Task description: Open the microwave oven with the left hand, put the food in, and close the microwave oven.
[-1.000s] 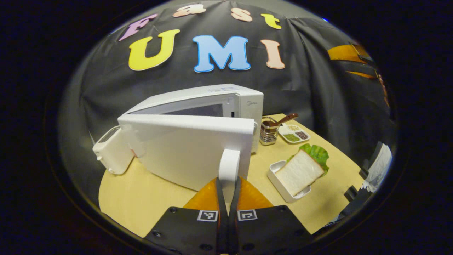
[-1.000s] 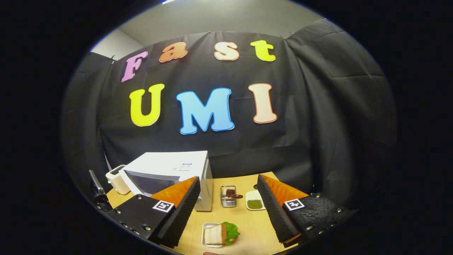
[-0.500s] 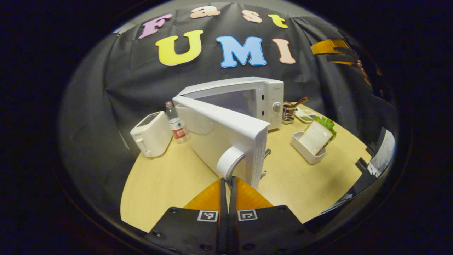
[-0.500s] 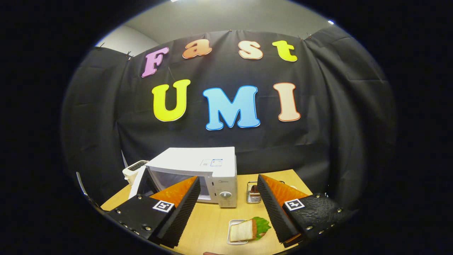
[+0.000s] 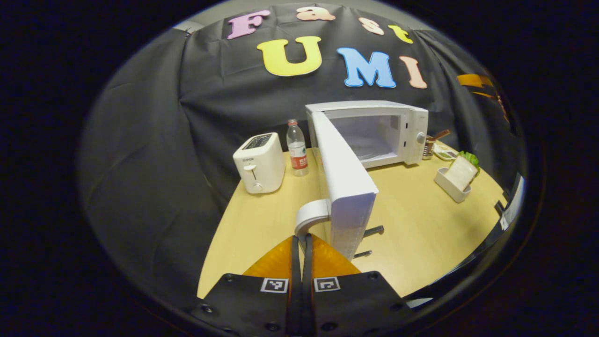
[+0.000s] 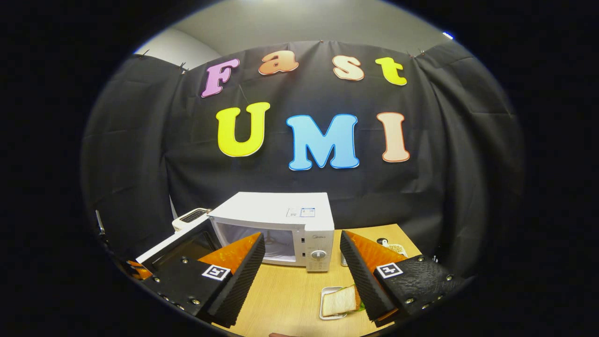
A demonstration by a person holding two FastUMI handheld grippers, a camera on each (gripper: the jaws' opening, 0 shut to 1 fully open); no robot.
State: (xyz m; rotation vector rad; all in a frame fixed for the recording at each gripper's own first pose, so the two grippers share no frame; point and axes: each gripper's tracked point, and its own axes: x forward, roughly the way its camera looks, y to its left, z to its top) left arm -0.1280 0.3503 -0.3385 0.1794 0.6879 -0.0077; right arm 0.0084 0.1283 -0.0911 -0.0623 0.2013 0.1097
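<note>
The white microwave [image 5: 374,128] stands at the back of the wooden table [image 5: 421,229]. Its door [image 5: 344,187] is swung wide open toward me and the cavity shows empty. My left gripper [image 5: 302,245] is shut on the door's curved white handle [image 5: 311,215]. The food, a sandwich with lettuce in a white tray [image 5: 456,177], lies to the right of the microwave. In the right gripper view the microwave [image 6: 281,224] sits ahead with its door [image 6: 180,243] open to the left. My right gripper [image 6: 302,276] hangs open above the table, and the sandwich tray [image 6: 339,302] lies just inside its right finger.
A white toaster [image 5: 259,161] and a water bottle [image 5: 297,147] stand left of the microwave. A metal utensil holder [image 5: 428,145] and a small dish of grains [image 5: 442,150] sit right of it. Bare tabletop [image 6: 285,295] lies before the microwave.
The left gripper has pulled the handle and the door has swung from partly open to wide open. The right gripper stays open; the microwave has drifted toward the middle of its view.
</note>
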